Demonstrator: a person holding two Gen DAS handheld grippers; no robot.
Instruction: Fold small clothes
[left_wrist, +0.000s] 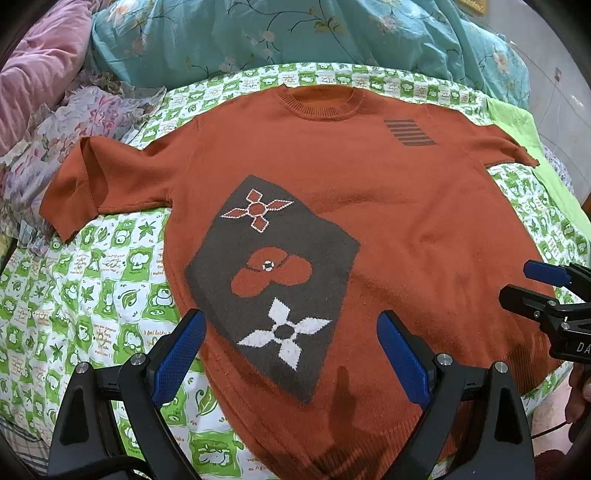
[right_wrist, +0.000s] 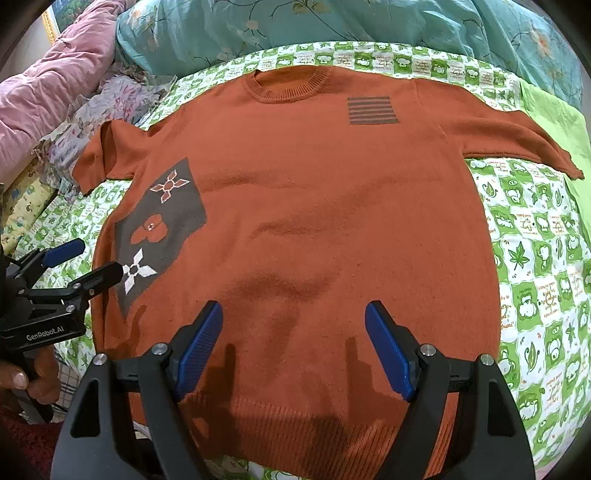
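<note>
A rust-orange knit sweater (left_wrist: 388, 221) (right_wrist: 314, 206) lies flat, front up, on a green-and-white patterned bed sheet (left_wrist: 92, 295) (right_wrist: 535, 277), neck at the far side and both short sleeves spread out. A grey panel with flower motifs (left_wrist: 273, 273) (right_wrist: 159, 229) sits on its lower left front. My left gripper (left_wrist: 291, 343) hovers open above the hem near that panel, with nothing between its blue pads. My right gripper (right_wrist: 293, 332) hovers open above the hem's middle, also empty. Each gripper shows at the side of the other's view: the right gripper (left_wrist: 532, 284) and the left gripper (right_wrist: 99, 258).
A teal flowered quilt (left_wrist: 295, 33) (right_wrist: 332, 22) is bunched along the far side. Pink bedding (left_wrist: 40, 62) (right_wrist: 55, 88) and a pale floral cloth (left_wrist: 74, 122) are piled at the far left. A plain light-green cloth (right_wrist: 554, 114) lies by the right sleeve. A hand (right_wrist: 26, 376) grips the left tool.
</note>
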